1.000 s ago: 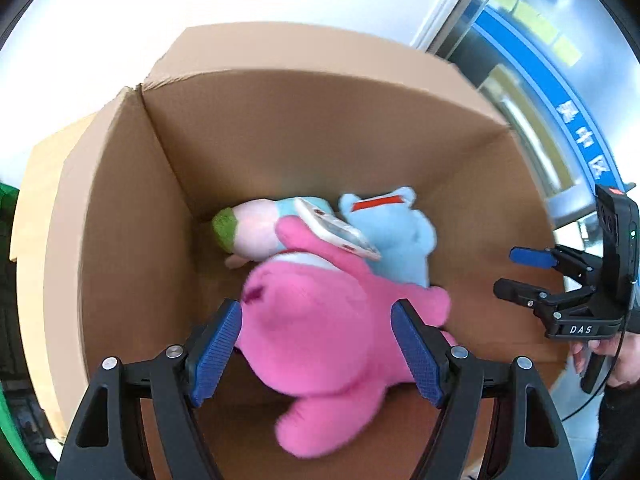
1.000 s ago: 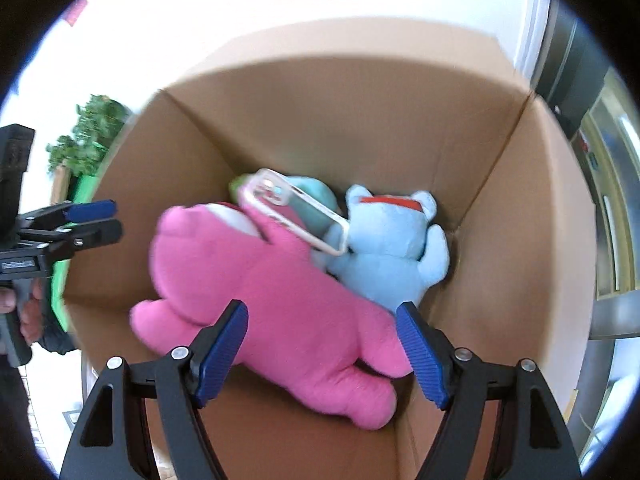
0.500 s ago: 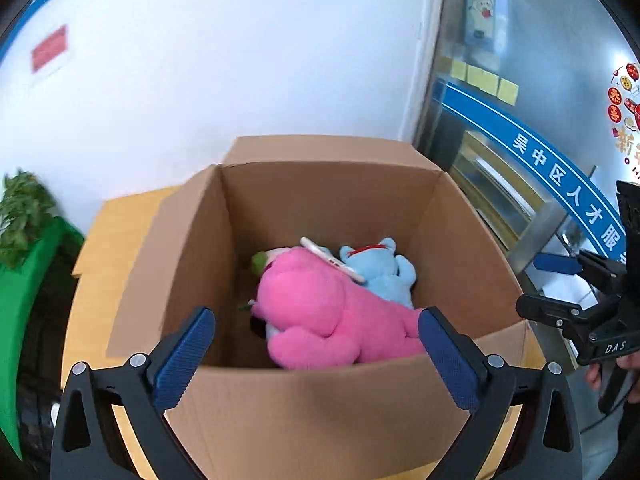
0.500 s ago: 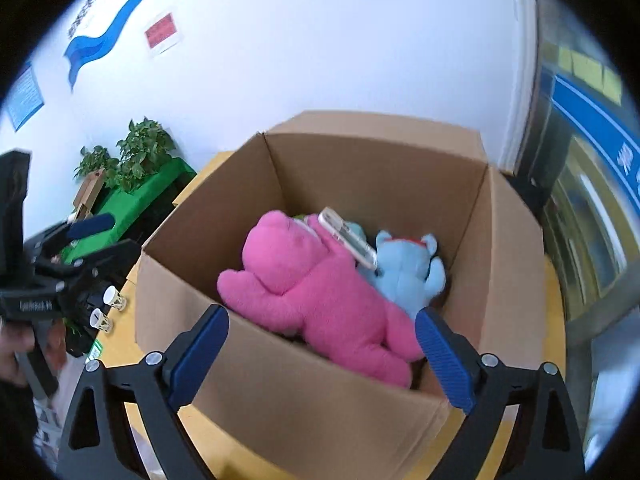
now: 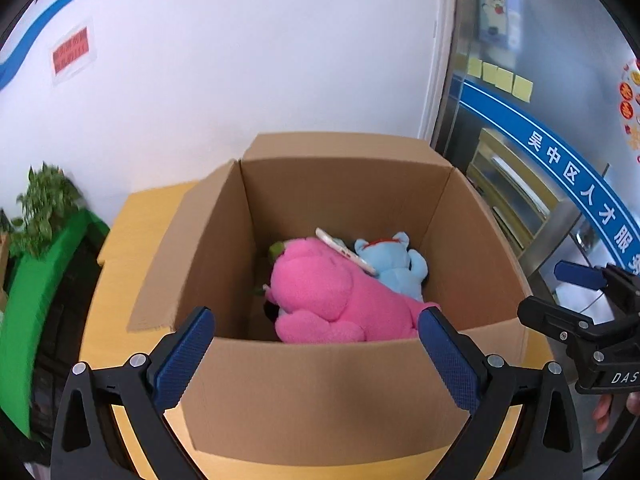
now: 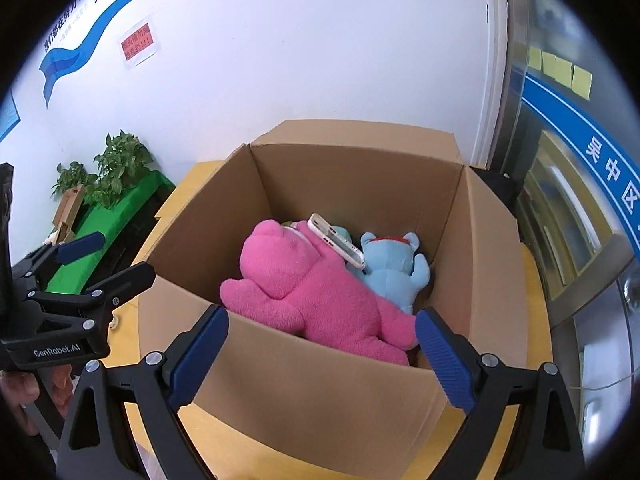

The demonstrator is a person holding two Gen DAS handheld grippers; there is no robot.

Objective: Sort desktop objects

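- Cardboard box (image 5: 320, 392) stands open-topped on the yellow tabletop (image 5: 132, 224), straight ahead of both tongs, with its near wall filling the space between each pair of fingers.
- Left gripper (image 5: 316, 354) is spread wide and empty; its blue pads sit just short of the box's near rim, one toward each near corner.
- Right gripper (image 6: 322, 354) is likewise spread wide with nothing between its jaws, facing the same near wall from a little further right.
- Pink plush toy (image 6: 316, 296) lies inside the box, beyond and below both sets of fingertips. Its long axis runs on a slant, head toward the far left, legs toward the near right corner.
- Smartphone in a pale case (image 6: 338, 242) rests tilted on top of the pink plush's head end, its long axis also slanting from far left to near right.
- Light blue plush (image 6: 390, 270) sits to the right of the pink one, against the right-hand wall; something green (image 5: 277, 249) peeks out behind the pink head, too hidden to name.
- Both tongs stand about equally near the box; the right one looks slightly closer to the blue plush, the left to the pink head.
- With the toys and phone already in the box and no loose item in view, this could fit the end of sorting, or a pause between items.
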